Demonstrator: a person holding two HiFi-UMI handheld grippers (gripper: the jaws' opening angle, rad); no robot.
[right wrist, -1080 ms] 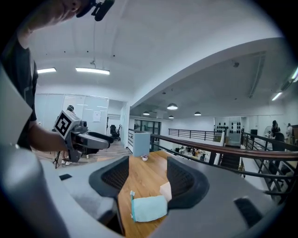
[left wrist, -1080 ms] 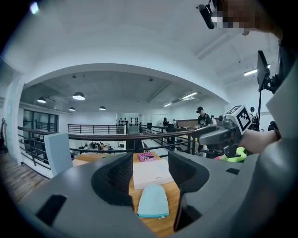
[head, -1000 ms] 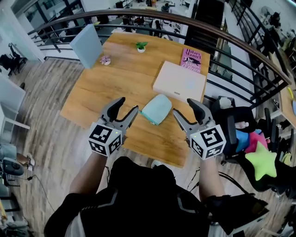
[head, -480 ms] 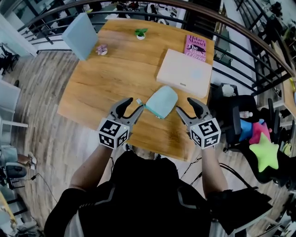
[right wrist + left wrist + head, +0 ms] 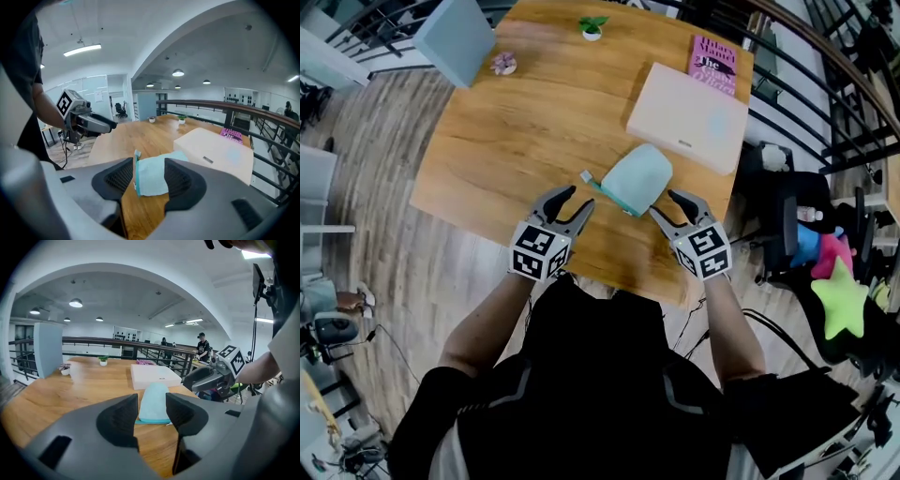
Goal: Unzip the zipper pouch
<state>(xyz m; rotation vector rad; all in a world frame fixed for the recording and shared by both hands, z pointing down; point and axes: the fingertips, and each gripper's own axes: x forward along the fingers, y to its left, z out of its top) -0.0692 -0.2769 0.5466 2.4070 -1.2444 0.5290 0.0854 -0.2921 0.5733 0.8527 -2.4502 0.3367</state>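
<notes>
A pale mint zipper pouch (image 5: 636, 180) lies flat on the wooden table (image 5: 516, 159) near its front edge, with a teal zipper edge and a small pull tab (image 5: 585, 175) at its left end. My left gripper (image 5: 577, 198) hovers just left of that tab. My right gripper (image 5: 666, 204) hovers at the pouch's right corner. Both have just been closing a little but stand open, with nothing between the pads. The pouch (image 5: 153, 401) lies ahead of the jaws in the left gripper view. In the right gripper view the pouch (image 5: 152, 176) shows through the gap, apart from the pads.
A flat white box (image 5: 686, 117) lies just behind the pouch, a pink book (image 5: 713, 54) beyond it. A light blue upright panel (image 5: 455, 37), a small pink ornament (image 5: 502, 63) and a tiny potted plant (image 5: 592, 28) stand at the far side. A chair with plush toys (image 5: 834, 281) is at the right.
Both grippers have come down and forward to the table, ending on either side of the pouch. Their jaws have narrowed somewhat. The pouch has not moved.
</notes>
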